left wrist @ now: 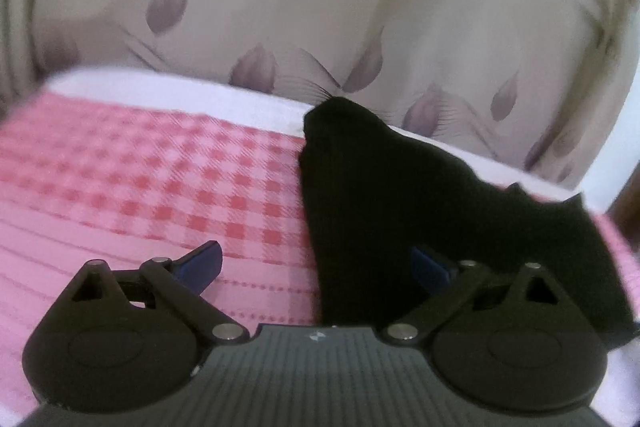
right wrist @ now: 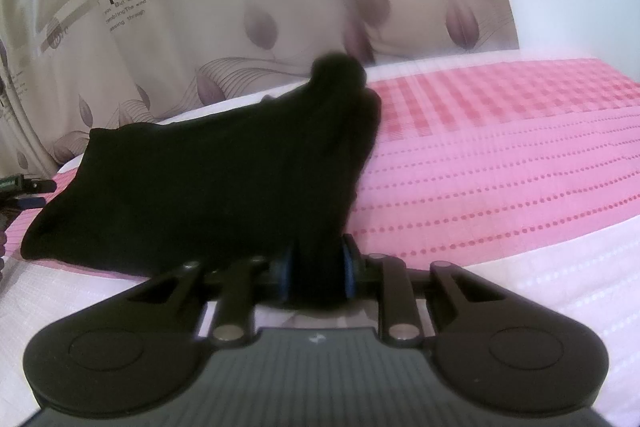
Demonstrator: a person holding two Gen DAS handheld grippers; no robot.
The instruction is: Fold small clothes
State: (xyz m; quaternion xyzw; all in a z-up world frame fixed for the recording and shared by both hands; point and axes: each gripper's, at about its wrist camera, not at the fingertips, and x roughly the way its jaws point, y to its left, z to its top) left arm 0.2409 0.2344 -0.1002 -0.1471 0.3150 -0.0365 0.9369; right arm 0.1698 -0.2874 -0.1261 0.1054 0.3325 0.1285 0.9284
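A small black garment (left wrist: 400,195) lies on a pink checked cloth (left wrist: 140,179) over a white surface. In the left wrist view my left gripper (left wrist: 316,265) is open, its blue-padded fingers spread wide; the garment's near edge lies between them, over the right finger. In the right wrist view the same black garment (right wrist: 208,179) lies to the left and ahead. My right gripper (right wrist: 316,273) is shut on a bunched fold of it at its near right corner, with cloth rising from the pads.
A beige curtain with purple leaf print (left wrist: 280,7) hangs right behind the surface's far edge. The pink cloth (right wrist: 500,155) stretches to the right in the right wrist view, with white cover (right wrist: 560,287) near me. My other gripper's tip (right wrist: 24,187) shows at the far left.
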